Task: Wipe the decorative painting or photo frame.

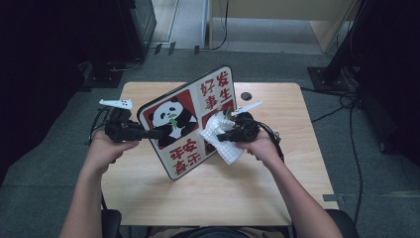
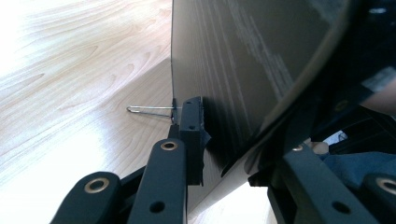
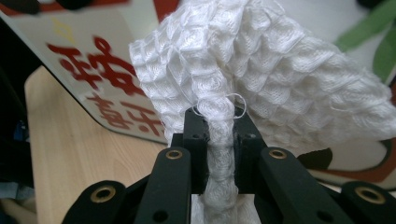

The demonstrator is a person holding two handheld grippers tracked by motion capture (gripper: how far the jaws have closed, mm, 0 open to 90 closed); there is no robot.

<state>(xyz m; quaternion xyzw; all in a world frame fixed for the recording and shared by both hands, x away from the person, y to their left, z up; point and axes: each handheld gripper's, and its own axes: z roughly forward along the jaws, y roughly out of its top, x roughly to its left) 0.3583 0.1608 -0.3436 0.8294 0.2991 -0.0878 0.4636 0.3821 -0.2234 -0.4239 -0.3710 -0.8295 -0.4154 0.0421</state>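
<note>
A square board (image 1: 185, 121) printed with a panda and red characters stands tilted above the table. My left gripper (image 1: 148, 134) is shut on its left edge; in the left gripper view the black jaws clamp the board's dark back (image 2: 233, 70). My right gripper (image 1: 223, 137) is shut on a white waffle-weave cloth (image 1: 220, 139), which lies against the board's printed face at its right side. In the right gripper view the cloth (image 3: 261, 79) is pinched between the jaws and bunches up in front of the board (image 3: 93, 70).
The light wooden table (image 1: 218, 193) has a small black round thing (image 1: 245, 95) near its far edge. Dark equipment stands on the floor to the left, and cables (image 1: 346, 104) lie on the right. A thin wire piece (image 2: 149, 109) sticks out beside the left jaw.
</note>
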